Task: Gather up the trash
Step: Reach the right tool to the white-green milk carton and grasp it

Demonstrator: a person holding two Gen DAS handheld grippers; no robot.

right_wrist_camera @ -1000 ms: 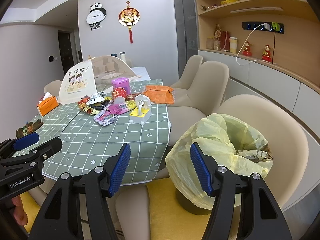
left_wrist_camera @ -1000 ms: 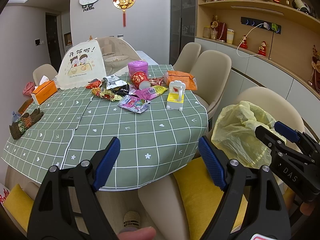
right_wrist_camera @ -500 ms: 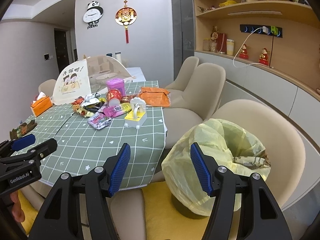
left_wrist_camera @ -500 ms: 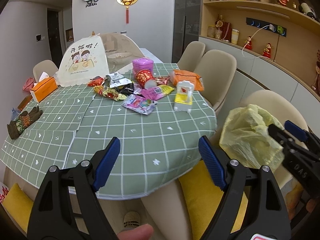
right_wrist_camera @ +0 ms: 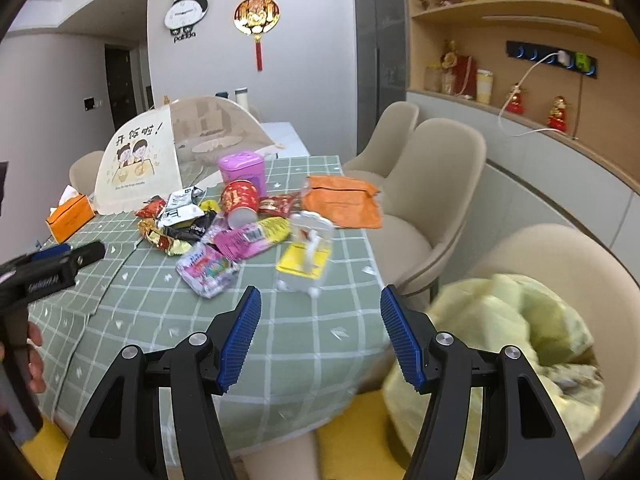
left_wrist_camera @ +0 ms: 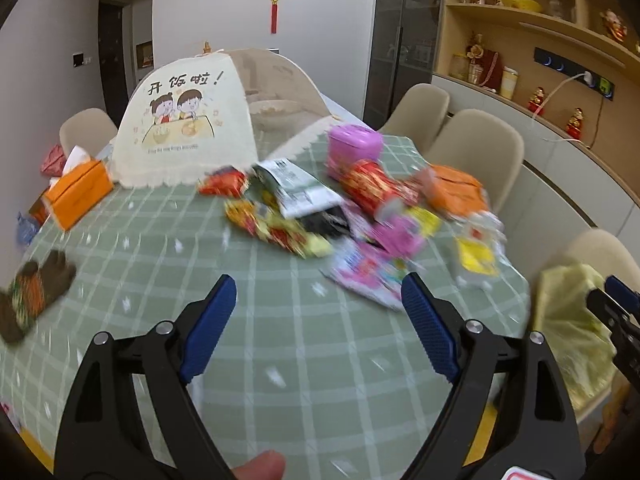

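A pile of snack wrappers point(left_wrist_camera: 304, 220) lies on the green checked tablecloth point(left_wrist_camera: 168, 248), with a tipped red cup point(left_wrist_camera: 370, 184) and a pink wrapper point(right_wrist_camera: 206, 268) at its near edge. A yellow trash bag point(right_wrist_camera: 516, 320) sits on a chair at the right; it also shows in the left wrist view point(left_wrist_camera: 568, 320). My left gripper point(left_wrist_camera: 316, 312) is open and empty above the table's near part. My right gripper point(right_wrist_camera: 320, 328) is open and empty over the table's front right edge, left of the bag.
A food cover point(left_wrist_camera: 188, 120), an orange tissue box point(left_wrist_camera: 78, 190), a pink box point(left_wrist_camera: 354, 146), an orange pouch point(right_wrist_camera: 342, 200), a small white-and-yellow chair toy point(right_wrist_camera: 308, 248) and gloves point(left_wrist_camera: 32, 292) are on the table. Beige chairs point(right_wrist_camera: 432, 168) stand along the right side.
Both grippers have moved forward toward the table and the wrapper pile, which looks larger and closer. The view is blurred by motion. Both stay open.
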